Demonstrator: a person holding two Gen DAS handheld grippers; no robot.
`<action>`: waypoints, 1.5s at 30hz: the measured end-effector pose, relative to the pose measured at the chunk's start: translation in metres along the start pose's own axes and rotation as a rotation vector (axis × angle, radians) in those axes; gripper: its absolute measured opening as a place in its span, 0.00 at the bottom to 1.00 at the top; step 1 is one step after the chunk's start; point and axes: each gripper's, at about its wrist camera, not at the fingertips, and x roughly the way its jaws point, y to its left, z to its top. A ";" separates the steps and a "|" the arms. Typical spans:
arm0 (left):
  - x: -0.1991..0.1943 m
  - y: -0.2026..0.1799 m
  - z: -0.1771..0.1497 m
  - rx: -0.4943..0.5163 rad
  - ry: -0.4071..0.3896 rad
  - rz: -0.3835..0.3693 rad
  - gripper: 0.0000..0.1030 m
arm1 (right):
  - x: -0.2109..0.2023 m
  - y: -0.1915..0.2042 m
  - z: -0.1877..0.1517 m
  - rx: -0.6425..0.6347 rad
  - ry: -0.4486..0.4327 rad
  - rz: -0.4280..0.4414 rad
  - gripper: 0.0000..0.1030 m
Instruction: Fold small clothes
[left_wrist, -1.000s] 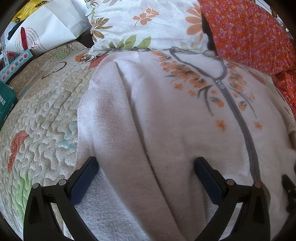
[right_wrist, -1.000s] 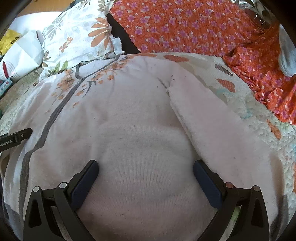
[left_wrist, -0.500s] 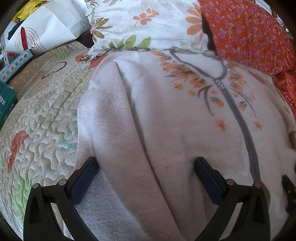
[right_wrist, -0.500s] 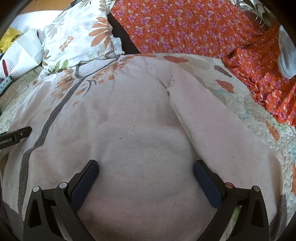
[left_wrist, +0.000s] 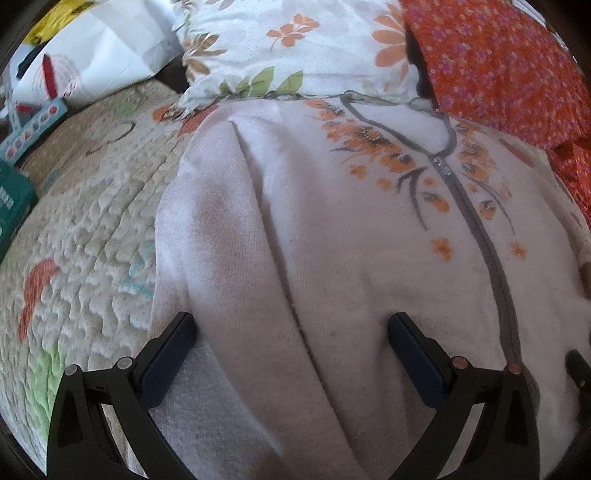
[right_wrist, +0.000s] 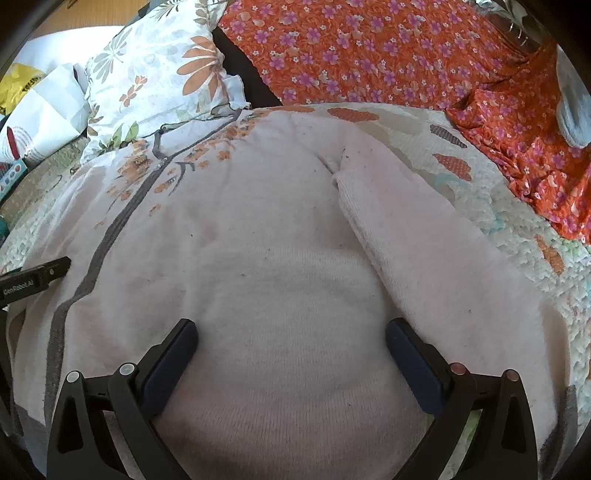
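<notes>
A pale pink knit cardigan (left_wrist: 332, 229) with a grey zip band and orange flower print lies flat, front up, on a quilted bedspread (left_wrist: 85, 236). Its left sleeve (left_wrist: 229, 295) lies down along the body, and so does the right sleeve (right_wrist: 424, 236) in the right wrist view. My left gripper (left_wrist: 291, 332) is open, low over the left sleeve near the hem. My right gripper (right_wrist: 291, 339) is open over the cardigan (right_wrist: 258, 240) body near its lower right. The left gripper's tip (right_wrist: 37, 278) shows at the right view's left edge.
A floral pillow (left_wrist: 295, 48) lies behind the collar. Orange flowered fabric (right_wrist: 369, 55) covers the back right. A white bag (left_wrist: 96, 48), a colourful box (left_wrist: 33, 129) and a green box (left_wrist: 11, 203) sit at the left of the bedspread.
The right wrist view has shifted slightly, so the cardigan sits a little lower and further left in it. The left gripper has not moved. Both grippers stay open.
</notes>
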 end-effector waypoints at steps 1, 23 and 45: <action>-0.003 0.000 -0.002 -0.005 0.008 -0.006 1.00 | -0.001 -0.002 0.001 0.010 0.000 0.013 1.00; -0.048 0.090 -0.017 -0.187 0.171 -0.102 0.95 | -0.005 0.005 -0.005 -0.009 0.009 0.000 1.00; -0.083 0.166 -0.020 -0.324 0.139 -0.038 0.31 | -0.004 0.009 -0.006 -0.034 0.005 -0.025 1.00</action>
